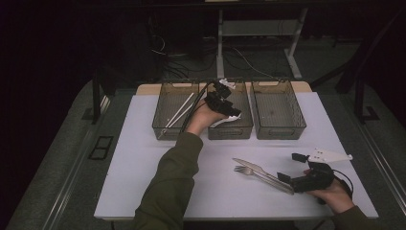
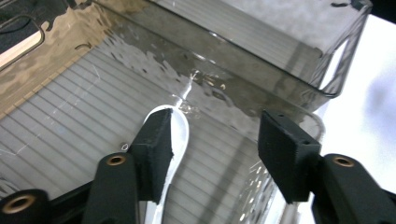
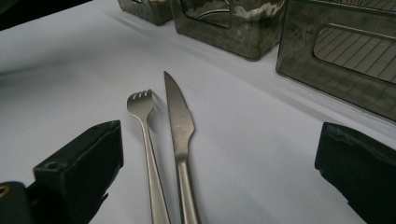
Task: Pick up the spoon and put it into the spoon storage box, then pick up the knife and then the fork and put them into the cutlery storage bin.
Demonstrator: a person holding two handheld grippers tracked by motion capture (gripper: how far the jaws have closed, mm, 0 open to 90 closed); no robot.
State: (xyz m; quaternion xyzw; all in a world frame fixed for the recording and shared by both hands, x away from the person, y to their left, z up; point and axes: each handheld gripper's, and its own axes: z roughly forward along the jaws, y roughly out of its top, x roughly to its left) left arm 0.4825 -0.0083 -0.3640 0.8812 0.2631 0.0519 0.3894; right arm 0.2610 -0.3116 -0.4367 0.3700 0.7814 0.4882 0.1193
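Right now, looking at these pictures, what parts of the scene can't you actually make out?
- White spoon in the middle bin: in the left gripper view its handle is hidden behind the left claw.
- Fork and knife: in the right gripper view the bottom edge cuts off their handle ends, between the jaws of the right claw.
- Left bin: in the high view the white sticks are too small to identify.

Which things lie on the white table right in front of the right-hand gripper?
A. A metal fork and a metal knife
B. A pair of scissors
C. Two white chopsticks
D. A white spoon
A: the right gripper view shows a metal fork and a metal knife lying side by side on the table between the open jaws of the right gripper.
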